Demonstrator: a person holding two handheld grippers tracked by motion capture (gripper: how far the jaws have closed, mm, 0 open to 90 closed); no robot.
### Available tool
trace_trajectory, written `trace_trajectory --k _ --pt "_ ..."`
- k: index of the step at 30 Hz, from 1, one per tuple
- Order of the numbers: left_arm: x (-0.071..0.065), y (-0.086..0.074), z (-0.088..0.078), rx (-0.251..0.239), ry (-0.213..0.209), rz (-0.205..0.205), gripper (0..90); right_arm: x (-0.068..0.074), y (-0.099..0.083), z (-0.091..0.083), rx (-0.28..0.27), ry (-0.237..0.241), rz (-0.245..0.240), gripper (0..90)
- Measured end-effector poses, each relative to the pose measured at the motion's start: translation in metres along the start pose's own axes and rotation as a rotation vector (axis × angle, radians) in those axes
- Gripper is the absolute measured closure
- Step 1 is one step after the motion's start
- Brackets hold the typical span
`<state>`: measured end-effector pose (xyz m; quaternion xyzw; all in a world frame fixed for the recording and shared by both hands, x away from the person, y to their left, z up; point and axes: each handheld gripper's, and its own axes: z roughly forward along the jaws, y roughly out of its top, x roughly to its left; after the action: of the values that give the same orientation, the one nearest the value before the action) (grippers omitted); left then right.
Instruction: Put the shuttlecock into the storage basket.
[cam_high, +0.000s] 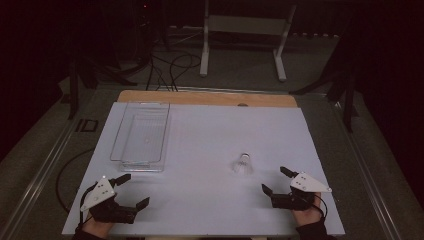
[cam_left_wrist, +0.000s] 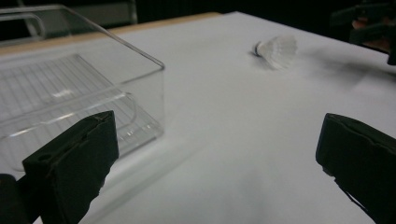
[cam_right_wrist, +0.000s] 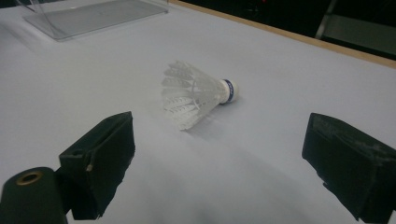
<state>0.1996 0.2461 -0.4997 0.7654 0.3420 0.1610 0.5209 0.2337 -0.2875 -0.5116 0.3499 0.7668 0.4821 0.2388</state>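
Where the white table (cam_high: 200, 150) lies bare toward its right half, a shuttlecock (cam_high: 243, 164) rests on its side, apart from everything else. It has a skirt of white feathers (cam_right_wrist: 187, 93) that fans out wide at one end and narrows to a small rounded white cork (cam_right_wrist: 232, 90) at the other, with a dark blue band (cam_right_wrist: 227, 90) just behind the cork. In the right gripper view the ribs of the feathers show clearly and the lower edge of the skirt touches the table. Seen from the high view, its long axis runs roughly from the near edge toward the far edge of the table, with the cork pointing away from the person and the open skirt facing the near side.

The right gripper (cam_high: 274, 180) sits near the table's front right corner, just beside the shuttlecock on its near right side, jaws spread wide and holding nothing; in its own view the shuttlecock lies ahead between the two black jaws without touching either. The left gripper (cam_high: 134, 189) sits at the front left corner, also spread wide with nothing between its jaws. A clear plastic box (cam_high: 141, 136) stands on the left half of the table, just beyond the left gripper and well apart from the shuttlecock.
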Motion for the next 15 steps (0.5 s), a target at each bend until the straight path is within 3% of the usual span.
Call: trace_trajectory --k 7,15 --pt "-0.001 0.011 0.001 0.098 -0.019 0.022 0.0 0.0 0.0 -0.001 -0.001 -0.001 0.001 9.4" --pt "-0.001 0.024 -0.002 0.156 -0.024 0.042 0.0 0.001 0.001 0.0 0.001 0.002 -0.002 9.4"
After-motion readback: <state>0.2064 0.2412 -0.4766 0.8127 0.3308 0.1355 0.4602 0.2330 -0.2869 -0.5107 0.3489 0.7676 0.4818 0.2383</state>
